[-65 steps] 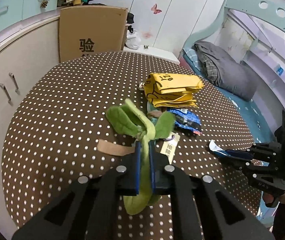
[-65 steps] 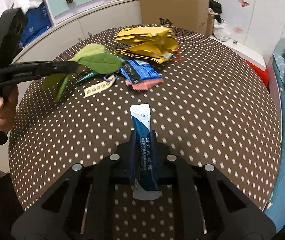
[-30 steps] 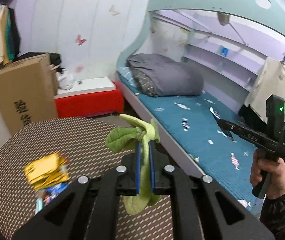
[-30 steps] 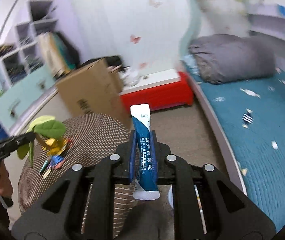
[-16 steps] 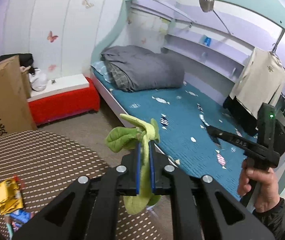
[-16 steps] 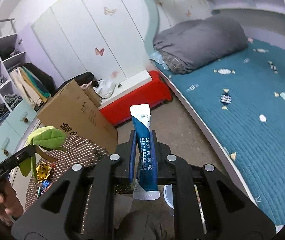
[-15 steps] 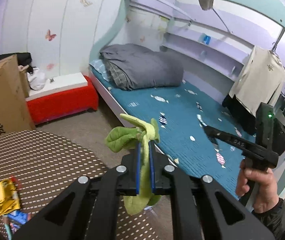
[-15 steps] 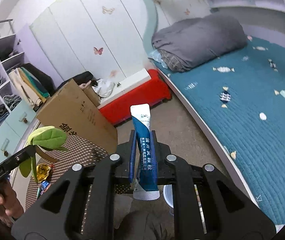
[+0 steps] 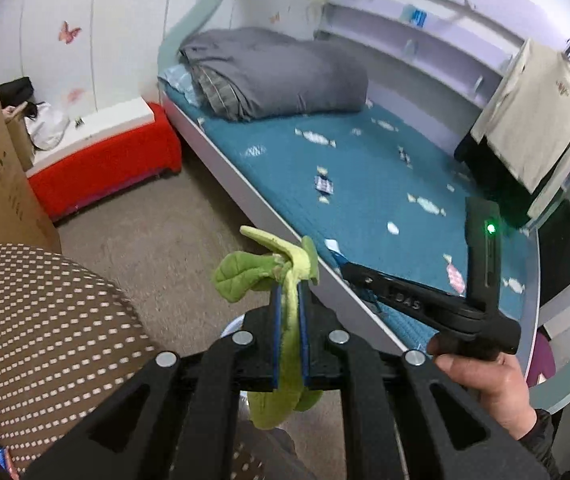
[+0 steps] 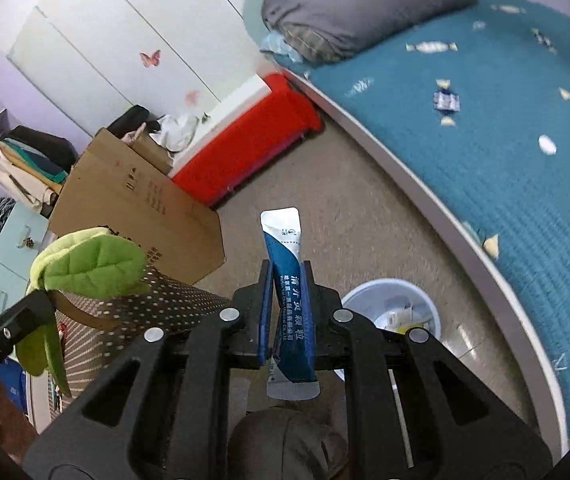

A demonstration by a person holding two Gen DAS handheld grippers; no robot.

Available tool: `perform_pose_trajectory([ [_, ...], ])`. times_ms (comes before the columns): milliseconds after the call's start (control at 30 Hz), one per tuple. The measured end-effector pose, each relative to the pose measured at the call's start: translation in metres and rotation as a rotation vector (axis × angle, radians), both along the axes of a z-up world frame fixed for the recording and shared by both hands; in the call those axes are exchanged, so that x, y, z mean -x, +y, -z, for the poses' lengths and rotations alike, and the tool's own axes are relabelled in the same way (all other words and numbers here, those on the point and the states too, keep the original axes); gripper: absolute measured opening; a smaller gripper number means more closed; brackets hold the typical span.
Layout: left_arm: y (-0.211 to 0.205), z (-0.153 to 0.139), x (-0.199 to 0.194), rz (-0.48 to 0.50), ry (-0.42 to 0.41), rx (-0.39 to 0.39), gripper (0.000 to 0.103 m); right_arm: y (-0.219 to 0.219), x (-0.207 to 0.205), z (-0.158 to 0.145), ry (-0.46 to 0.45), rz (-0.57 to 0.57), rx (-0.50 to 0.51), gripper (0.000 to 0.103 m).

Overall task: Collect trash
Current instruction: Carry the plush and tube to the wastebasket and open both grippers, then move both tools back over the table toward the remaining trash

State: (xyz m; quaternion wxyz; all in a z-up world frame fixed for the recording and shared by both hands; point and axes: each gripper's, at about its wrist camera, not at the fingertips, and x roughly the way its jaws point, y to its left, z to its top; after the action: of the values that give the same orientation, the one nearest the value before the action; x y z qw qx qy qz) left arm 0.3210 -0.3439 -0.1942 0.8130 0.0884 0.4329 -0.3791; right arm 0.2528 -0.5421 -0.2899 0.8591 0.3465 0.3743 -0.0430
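You have swung both hands away from the dotted table (image 9: 45,320) and toward the floor beside the bed (image 10: 525,200); a second ago the table with its yellow and blue wrappers filled more of each view, and now only its edge shows at the left. That means the pickup is done and you are on the carry.

Your left gripper (image 9: 290,322) is clamped on the green leaf-shaped fabric piece (image 9: 261,276), which stands up between the blue pads and hangs below them. Your right gripper (image 10: 287,312) has the blue and white sachet (image 10: 289,292) between its pads; the jaws have just been easing apart a little, and the sachet leans slightly in the gap, so the grip looks looser than it was, though the pads appear to be touching it.

The white waste bin (image 10: 391,286) is now in the right wrist view, on the floor just below and right of the fingers, with some scraps already inside. In the left view it is mostly hidden behind the fingers; a pale rim may be peeking out at the left pad.

With 2 items in hand and the bin this close, the next step is likely to bring each gripper over the opening and let go, sachet first.
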Motion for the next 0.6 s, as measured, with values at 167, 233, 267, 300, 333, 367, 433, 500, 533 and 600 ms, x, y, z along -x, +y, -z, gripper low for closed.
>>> perform_pose_trajectory([
  [167,-0.03,0.031,-0.011,0.031,0.043,-0.073,0.007,-0.008,-0.012,0.028,0.045,0.002,-0.057,0.017],
  [233,-0.038,0.042,-0.016,0.05,0.062,-0.103,0.008,-0.011,-0.014,0.04,0.069,0.008,-0.083,0.028],
  [267,-0.042,0.048,-0.019,0.055,0.074,-0.116,0.009,-0.012,-0.014,0.044,0.079,0.016,-0.094,0.057],
  [300,-0.045,0.052,-0.022,0.055,0.081,-0.125,0.01,-0.015,-0.012,0.048,0.084,0.028,-0.109,0.078],
  [333,-0.048,0.058,-0.025,0.056,0.086,-0.138,0.01,-0.02,-0.009,0.052,0.078,0.049,-0.132,0.08],
  [367,-0.052,0.063,-0.028,0.068,0.1,-0.153,0.012,-0.023,-0.006,0.055,0.076,0.062,-0.152,0.08],
  [433,-0.06,0.071,-0.03,0.082,0.117,-0.176,0.046,-0.029,-0.001,0.058,0.084,0.078,-0.165,0.086],
  [500,-0.062,0.075,-0.032,0.061,0.101,-0.199,0.088,-0.032,0.007,0.056,0.085,0.094,-0.16,0.087],
  [533,-0.061,0.076,-0.032,0.055,0.091,-0.197,0.092,-0.034,0.01,0.054,0.081,0.102,-0.159,0.088],
  [600,-0.061,0.078,-0.032,0.054,0.089,-0.211,0.092,-0.034,0.017,0.048,0.074,0.109,-0.152,0.091],
])
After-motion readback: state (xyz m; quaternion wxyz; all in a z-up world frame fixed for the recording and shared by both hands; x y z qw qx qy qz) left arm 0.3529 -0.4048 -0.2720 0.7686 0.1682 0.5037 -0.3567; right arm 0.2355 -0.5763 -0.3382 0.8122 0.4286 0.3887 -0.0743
